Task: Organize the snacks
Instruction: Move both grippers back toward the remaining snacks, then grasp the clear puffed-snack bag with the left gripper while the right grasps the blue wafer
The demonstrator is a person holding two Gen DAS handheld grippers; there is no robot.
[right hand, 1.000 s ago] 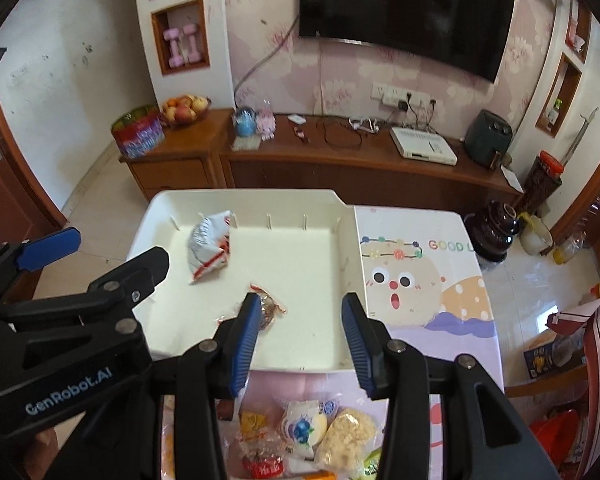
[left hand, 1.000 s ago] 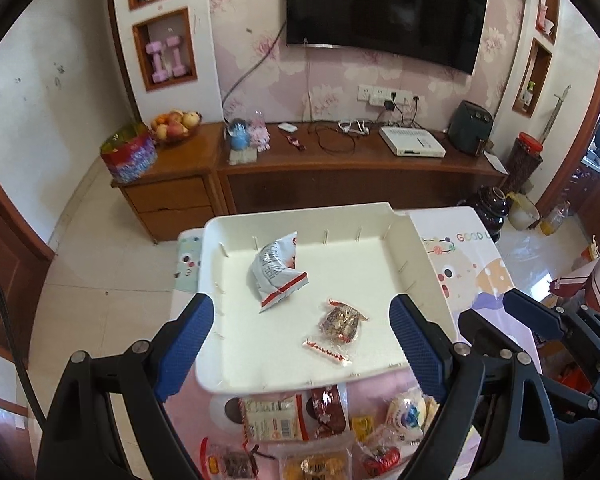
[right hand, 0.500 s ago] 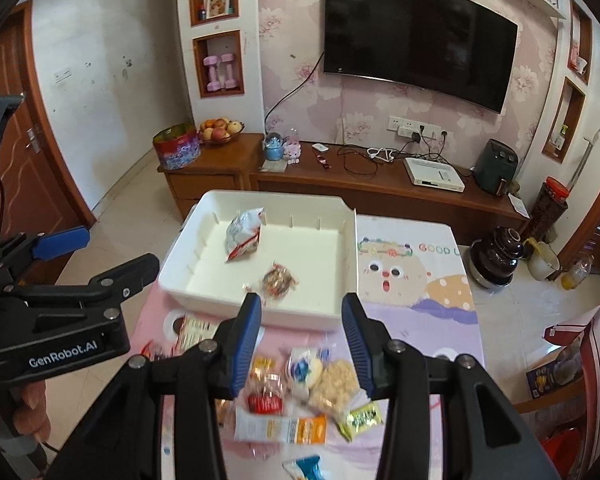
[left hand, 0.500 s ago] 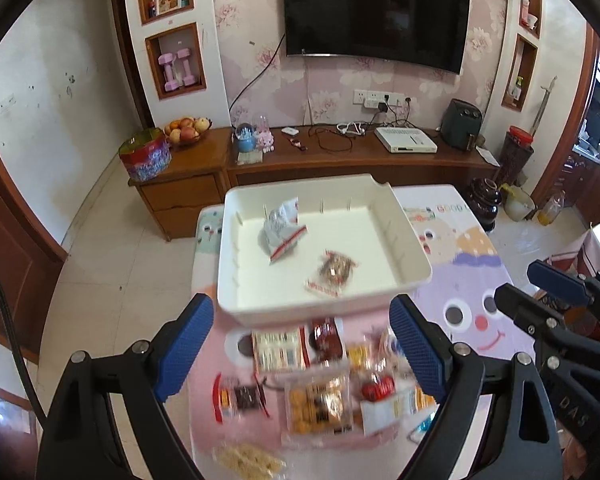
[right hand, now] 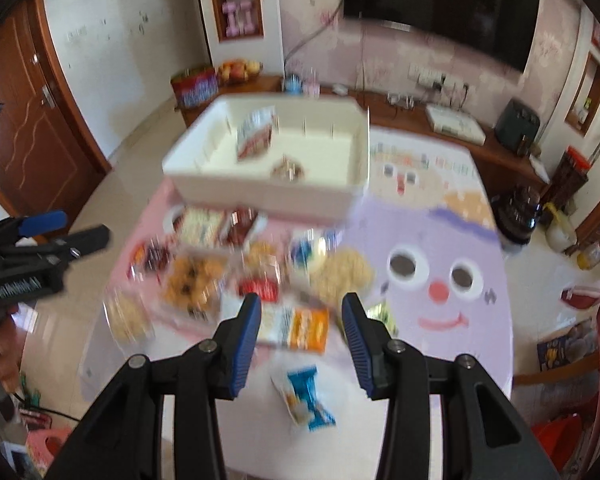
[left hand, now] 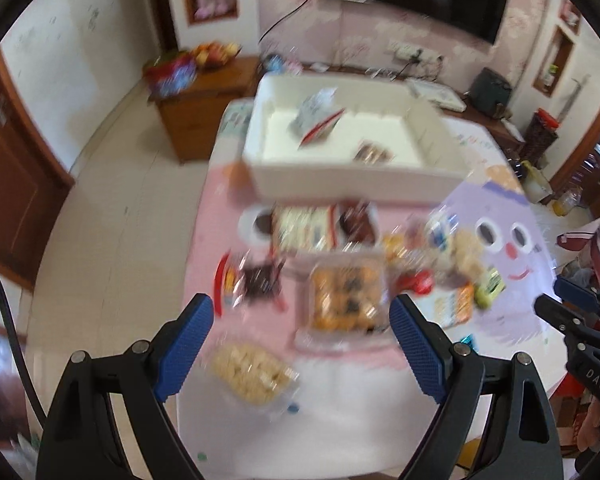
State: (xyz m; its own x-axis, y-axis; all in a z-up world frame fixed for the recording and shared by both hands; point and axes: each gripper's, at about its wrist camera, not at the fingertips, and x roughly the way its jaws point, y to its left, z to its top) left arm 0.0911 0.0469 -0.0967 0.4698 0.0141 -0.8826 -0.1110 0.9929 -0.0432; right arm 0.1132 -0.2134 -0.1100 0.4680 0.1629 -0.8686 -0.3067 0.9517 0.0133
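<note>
A white bin point(left hand: 340, 188) stands at the far end of the table and holds a silver packet with a red stripe point(left hand: 316, 116) and a brown wrapped sweet point(left hand: 370, 154). In front of it lies a loose pile of snacks, blurred by motion: an orange cookie pack point(left hand: 346, 296), a pale cracker pack point(left hand: 252, 372), an orange-and-white packet point(right hand: 304, 326) and a blue packet point(right hand: 306, 396). My left gripper point(left hand: 300, 320) hovers open and wide above the cookie pack, holding nothing. My right gripper point(right hand: 301, 312) hangs over the orange-and-white packet, jaws partly apart and bare.
The table wears a pink and lilac cartoon-face cloth point(right hand: 440, 240); its left edge drops to a tiled floor point(left hand: 112, 208). A wooden TV cabinet point(right hand: 440, 136) runs behind the bin. Jars stand on the floor at right point(right hand: 556, 228). A hand point(right hand: 0, 352) grips the left tool.
Both grippers have drawn back from over the bin toward the near end of the table and dropped lower. The snack pile now lies beneath them. Neither jaw opening changed.
</note>
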